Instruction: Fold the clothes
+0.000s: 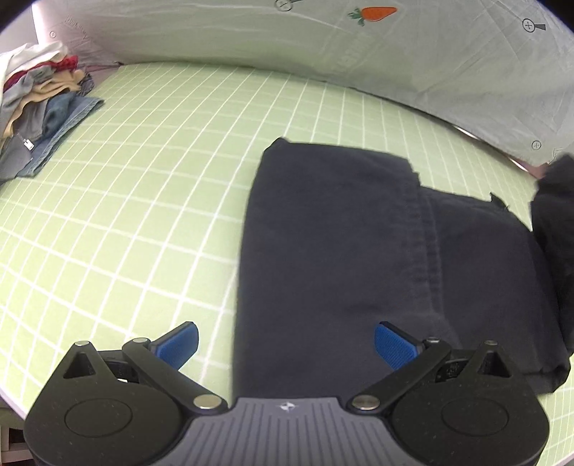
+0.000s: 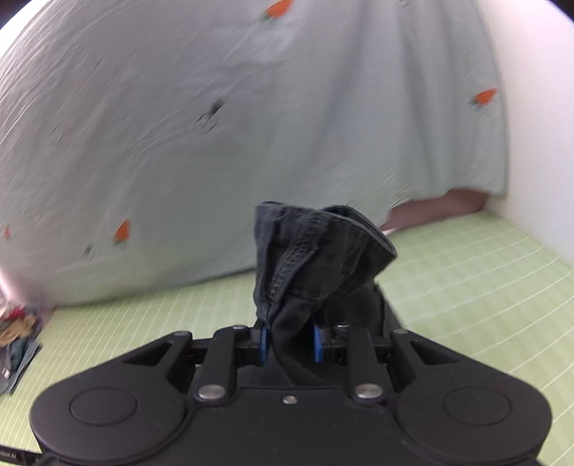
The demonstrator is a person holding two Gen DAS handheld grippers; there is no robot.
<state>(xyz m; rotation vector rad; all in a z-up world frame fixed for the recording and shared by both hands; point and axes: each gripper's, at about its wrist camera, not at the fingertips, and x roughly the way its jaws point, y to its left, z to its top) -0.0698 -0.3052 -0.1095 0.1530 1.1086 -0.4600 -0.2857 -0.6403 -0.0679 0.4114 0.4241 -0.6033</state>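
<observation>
Dark navy folded cotton garment [image 1: 333, 251] on green white-checked bedsheet [image 1: 143, 197], left gripper [image 1: 287, 344] spread wide above it, right gripper [image 2: 290, 340] clamped on its bunched hem, heap of mixed clothes [image 1: 39, 107] far left

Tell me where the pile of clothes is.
The pile sits far left on the green sheet, against the carrot-print cloth, well apart from the dark garment.

Garment [image 1: 340, 258] on bed sheet [image 1: 143, 200]; clothes pile [image 1: 39, 107] far left
</observation>
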